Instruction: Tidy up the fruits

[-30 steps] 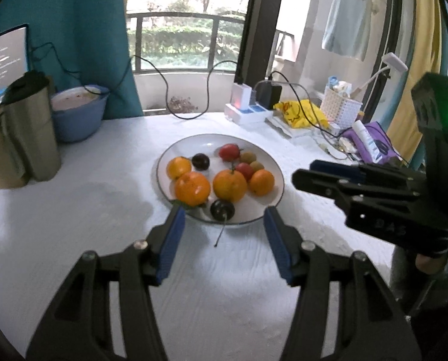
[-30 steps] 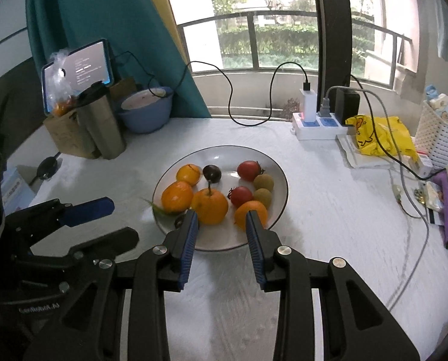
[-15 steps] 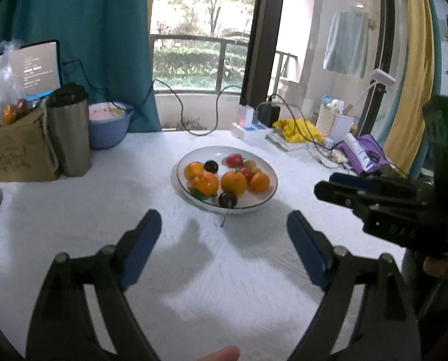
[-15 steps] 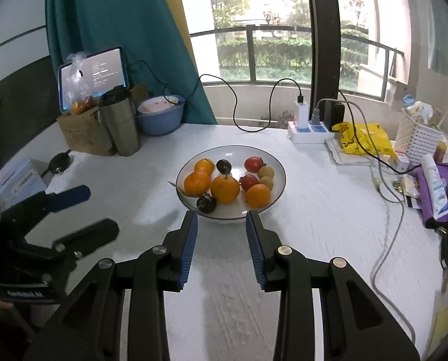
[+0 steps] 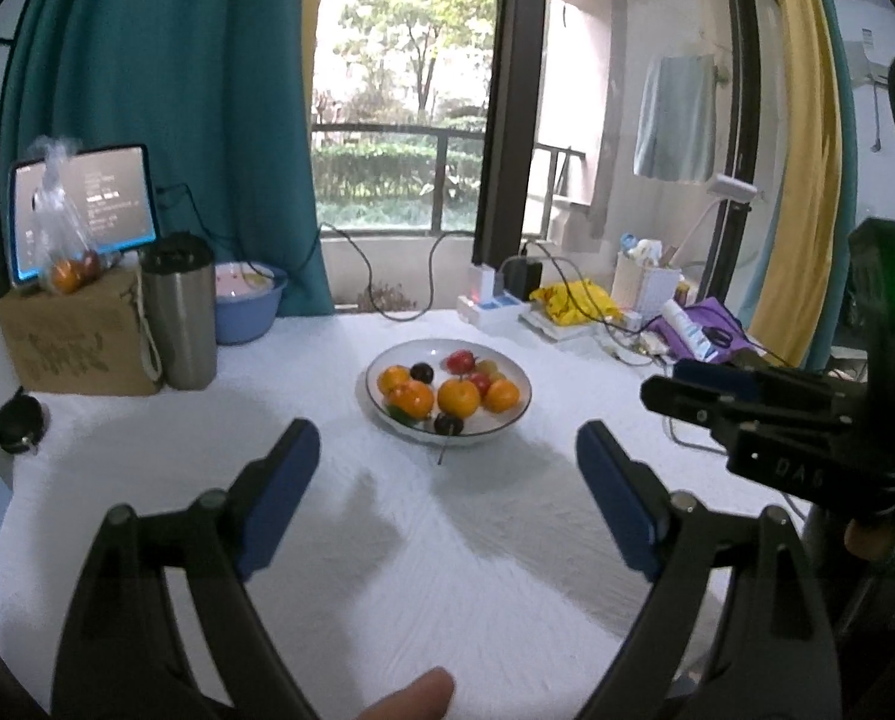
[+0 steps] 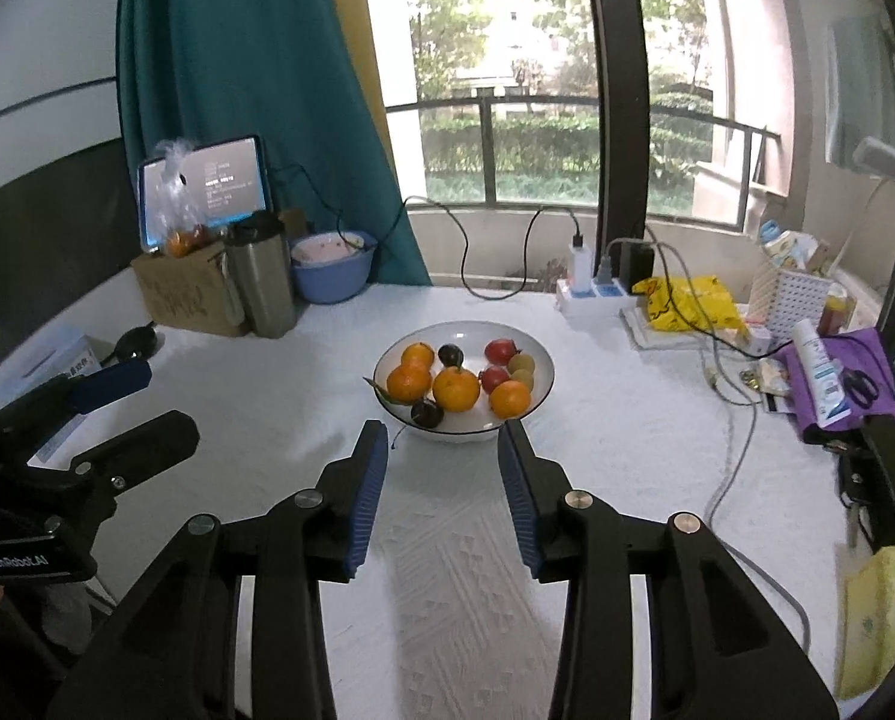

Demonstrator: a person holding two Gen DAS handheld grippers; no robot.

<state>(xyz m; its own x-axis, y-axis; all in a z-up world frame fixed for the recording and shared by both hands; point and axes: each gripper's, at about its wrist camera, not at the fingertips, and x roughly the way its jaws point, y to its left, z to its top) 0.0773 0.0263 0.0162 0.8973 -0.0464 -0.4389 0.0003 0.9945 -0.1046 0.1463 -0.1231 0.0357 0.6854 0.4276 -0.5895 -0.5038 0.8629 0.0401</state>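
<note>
The plate [image 6: 540, 381] of fruit is sitting at frame centre in both views, straight ahead of and apart from both empty grippers, the left gripper [image 5: 447, 468] having just been opening wide, the right gripper [image 6: 443, 461] opening slightly and appearing nearer.

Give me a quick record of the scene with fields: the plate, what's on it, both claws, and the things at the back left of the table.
plate: white plate, middle of the white table
fruit: oranges, dark plums, red fruits
left claw: open, empty, jaws just opening
right claw: open, empty, jaws just opening
back left: steel tumbler, blue bowl, cardboard box, tablet
</note>
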